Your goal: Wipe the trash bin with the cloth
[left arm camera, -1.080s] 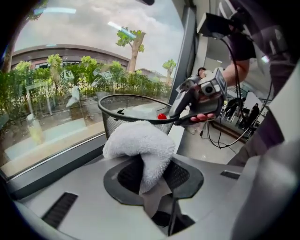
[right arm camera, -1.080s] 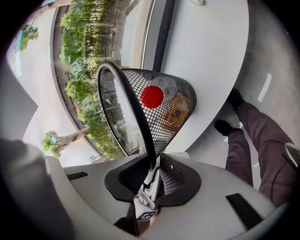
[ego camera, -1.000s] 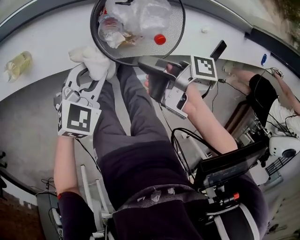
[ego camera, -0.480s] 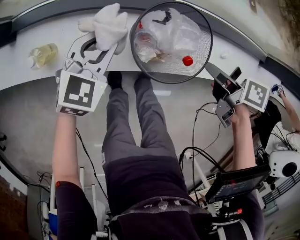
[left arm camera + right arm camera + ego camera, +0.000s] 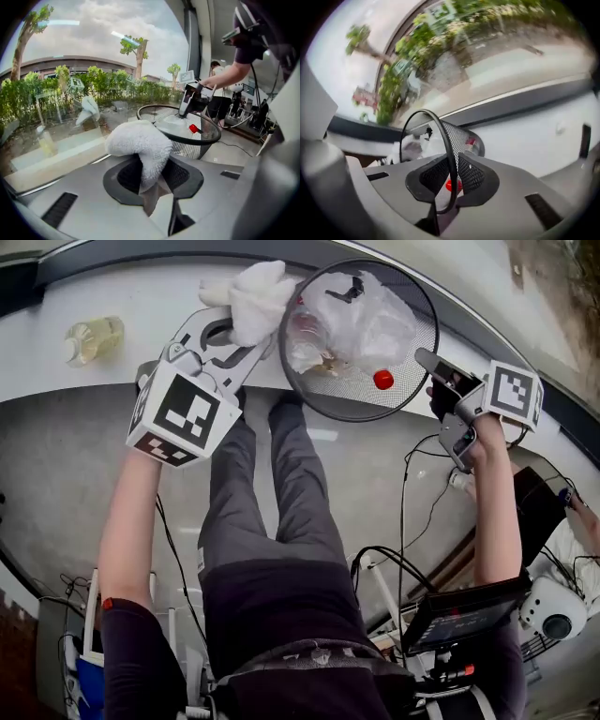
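The black mesh trash bin (image 5: 352, 401) stands on the white ledge (image 5: 141, 306), holding a plastic bag and a red-capped bottle (image 5: 382, 380). My left gripper (image 5: 242, 326) is shut on a white fluffy cloth (image 5: 258, 294), which touches the bin's left rim. In the left gripper view the cloth (image 5: 140, 143) bulges out of the jaws of the left gripper (image 5: 152, 176), just short of the bin (image 5: 197, 147). My right gripper (image 5: 424, 359) has just been closing and now clamps the bin's right rim. In the right gripper view that rim (image 5: 449, 154) runs between the pads of the right gripper (image 5: 451, 180).
A small bottle of yellowish liquid (image 5: 89, 338) lies on the ledge to the left. Window glass rises behind the ledge. The person's legs (image 5: 272, 521) reach under the ledge. Cables and a screen (image 5: 459, 610) sit at the lower right.
The right gripper swung from below the bin to its right side and closed on the rim. The left gripper carried the cloth up and right against the bin's left rim.
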The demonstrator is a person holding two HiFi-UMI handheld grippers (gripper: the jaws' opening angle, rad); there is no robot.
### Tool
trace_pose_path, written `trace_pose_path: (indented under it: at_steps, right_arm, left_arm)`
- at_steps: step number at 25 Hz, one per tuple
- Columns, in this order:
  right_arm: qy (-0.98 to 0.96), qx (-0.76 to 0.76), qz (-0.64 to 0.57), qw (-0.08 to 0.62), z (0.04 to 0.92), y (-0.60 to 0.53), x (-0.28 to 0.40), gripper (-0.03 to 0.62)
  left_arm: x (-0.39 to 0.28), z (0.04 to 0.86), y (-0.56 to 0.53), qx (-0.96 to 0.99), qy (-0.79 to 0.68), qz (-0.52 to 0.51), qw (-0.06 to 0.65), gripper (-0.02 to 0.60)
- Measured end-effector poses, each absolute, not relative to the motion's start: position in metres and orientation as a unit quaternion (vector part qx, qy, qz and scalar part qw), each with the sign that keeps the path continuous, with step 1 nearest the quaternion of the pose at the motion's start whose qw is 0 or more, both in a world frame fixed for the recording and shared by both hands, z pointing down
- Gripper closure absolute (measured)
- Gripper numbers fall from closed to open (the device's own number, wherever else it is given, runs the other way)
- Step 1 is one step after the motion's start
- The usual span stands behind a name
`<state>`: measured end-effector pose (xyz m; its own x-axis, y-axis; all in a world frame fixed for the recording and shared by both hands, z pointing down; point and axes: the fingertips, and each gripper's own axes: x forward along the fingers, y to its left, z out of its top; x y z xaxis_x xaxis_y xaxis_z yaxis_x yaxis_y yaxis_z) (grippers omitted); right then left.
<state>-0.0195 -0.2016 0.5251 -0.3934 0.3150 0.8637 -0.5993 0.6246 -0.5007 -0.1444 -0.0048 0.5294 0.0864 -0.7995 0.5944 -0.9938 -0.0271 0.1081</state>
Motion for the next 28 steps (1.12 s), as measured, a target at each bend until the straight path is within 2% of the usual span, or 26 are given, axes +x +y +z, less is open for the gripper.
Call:
trace_pose_path:
  at_steps: [3, 8, 15, 21, 23, 25, 28]
  right_arm:
    - [-0.662, 0.146, 0.542, 0.497, 0.528, -0.189, 0.010, 0.537]
    - [-0.594, 0.214, 0.650, 0.423, 0.530, -0.156, 0.055, 0.539]
    - [-0.526, 0.228, 0.764, 0.295, 0.532, -0.090, 0.049, 0.539]
    - [-0.527, 0.148, 0.763, 0.344, 0.528, -0.046, 0.026, 0.537]
    - [-0.555, 0.118, 0.736, 0.369, 0.522, -0.044, 0.025, 0.527]
    - [-0.586, 0.098, 0.701, 0.394, 0.513, -0.050, 0.031, 0.477]
    - [-0.655, 0.106, 0.604, 0.443, 0.504, -0.088, 0.050, 0.465]
  left_arm:
    - [-0.116, 0.536, 0.009, 0.700, -0.634, 0.190, 0.268, 0.485]
    - [-0.066, 0.538, 0.026, 0.710, -0.618, 0.165, 0.295, 0.485]
    - [-0.030, 0.539, 0.036, 0.698, -0.621, 0.120, 0.335, 0.486]
    - [-0.015, 0.545, 0.034, 0.713, -0.602, 0.150, 0.327, 0.486]
    - [-0.030, 0.546, 0.036, 0.701, -0.617, 0.156, 0.322, 0.485]
    - [-0.058, 0.547, 0.040, 0.681, -0.640, 0.165, 0.315, 0.485]
    - [-0.103, 0.544, 0.037, 0.656, -0.673, 0.176, 0.293, 0.485]
